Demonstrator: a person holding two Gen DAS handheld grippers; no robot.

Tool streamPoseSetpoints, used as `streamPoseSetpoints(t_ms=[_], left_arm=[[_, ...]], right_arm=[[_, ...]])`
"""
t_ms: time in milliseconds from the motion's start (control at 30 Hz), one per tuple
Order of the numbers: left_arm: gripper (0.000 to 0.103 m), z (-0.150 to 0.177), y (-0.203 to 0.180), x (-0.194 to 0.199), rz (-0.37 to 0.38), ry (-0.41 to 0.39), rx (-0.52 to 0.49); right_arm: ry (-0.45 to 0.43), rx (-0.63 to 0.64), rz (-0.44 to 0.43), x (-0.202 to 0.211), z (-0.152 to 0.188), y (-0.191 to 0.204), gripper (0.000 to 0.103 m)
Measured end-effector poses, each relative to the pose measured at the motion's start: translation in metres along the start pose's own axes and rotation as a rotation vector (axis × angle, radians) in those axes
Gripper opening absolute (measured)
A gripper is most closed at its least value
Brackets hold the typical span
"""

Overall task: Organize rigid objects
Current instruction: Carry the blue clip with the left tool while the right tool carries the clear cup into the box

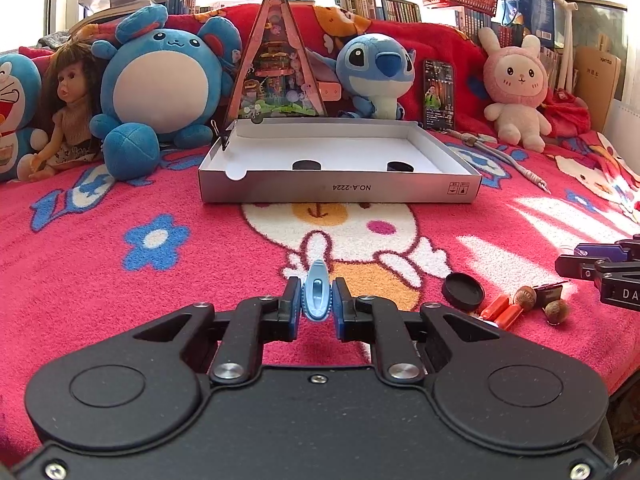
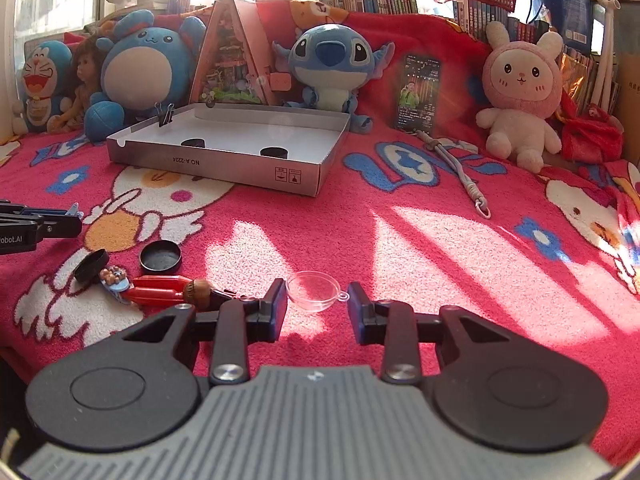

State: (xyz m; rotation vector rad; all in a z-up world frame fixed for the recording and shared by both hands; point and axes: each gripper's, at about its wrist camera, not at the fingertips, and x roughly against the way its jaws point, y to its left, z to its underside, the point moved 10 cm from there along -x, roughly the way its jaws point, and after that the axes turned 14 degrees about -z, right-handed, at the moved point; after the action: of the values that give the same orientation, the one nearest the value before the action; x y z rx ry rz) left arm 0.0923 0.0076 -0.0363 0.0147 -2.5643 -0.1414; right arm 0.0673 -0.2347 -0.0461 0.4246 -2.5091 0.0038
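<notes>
My left gripper [image 1: 316, 300] is shut on a small light blue plastic piece [image 1: 317, 295], held above the pink blanket in front of the shallow white cardboard box [image 1: 340, 194]. The box holds two black round caps [image 1: 306, 165]. My right gripper [image 2: 317, 304] is open, its fingers on either side of a clear plastic half-dome [image 2: 313, 290] lying on the blanket. To its left lie a black cap [image 2: 160, 255], a black ring [image 2: 91, 266], a red toy piece [image 2: 158, 289] and a brown nut-like piece [image 2: 197, 290].
Plush toys, a doll, a triangular toy house [image 1: 276, 68] and a phone [image 1: 439, 94] line the back. A binder clip [image 2: 166, 114] sits on the box's left wall. A grey cord [image 2: 460, 168] lies right of the box.
</notes>
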Motion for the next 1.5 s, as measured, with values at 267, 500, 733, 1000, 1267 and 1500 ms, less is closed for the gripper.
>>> streamPoseSetpoints(t_ms=[267,500,733,1000,1267,1500], left_arm=[[0.016,-0.022,-0.007,-0.003,0.03,-0.024,0.009],[0.016,-0.034,-0.015,-0.002,0.053,-0.044,0.011],[0.016,-0.041,-0.023,-0.003,0.064,-0.063,-0.003],[0.016,-0.059,-0.025,-0.016,0.077,-0.064,0.013],[0.016,-0.097,-0.022,-0.041,0.081,-0.058,0.066],[0.016,-0.117,-0.027,-0.074,0.09,-0.018,0.09]], right_arm=[[-0.027,0.0,-0.011,-0.005,-0.017,0.002,0.039],[-0.051,0.02,-0.021,-0.012,-0.033,0.01,0.039],[-0.06,0.022,-0.05,-0.023,-0.041,0.019,0.039],[-0.07,0.002,-0.081,-0.036,-0.057,0.023,0.039],[-0.091,-0.018,-0.1,-0.056,-0.088,0.02,0.039],[-0.076,-0.02,-0.1,-0.083,-0.109,0.018,0.039]])
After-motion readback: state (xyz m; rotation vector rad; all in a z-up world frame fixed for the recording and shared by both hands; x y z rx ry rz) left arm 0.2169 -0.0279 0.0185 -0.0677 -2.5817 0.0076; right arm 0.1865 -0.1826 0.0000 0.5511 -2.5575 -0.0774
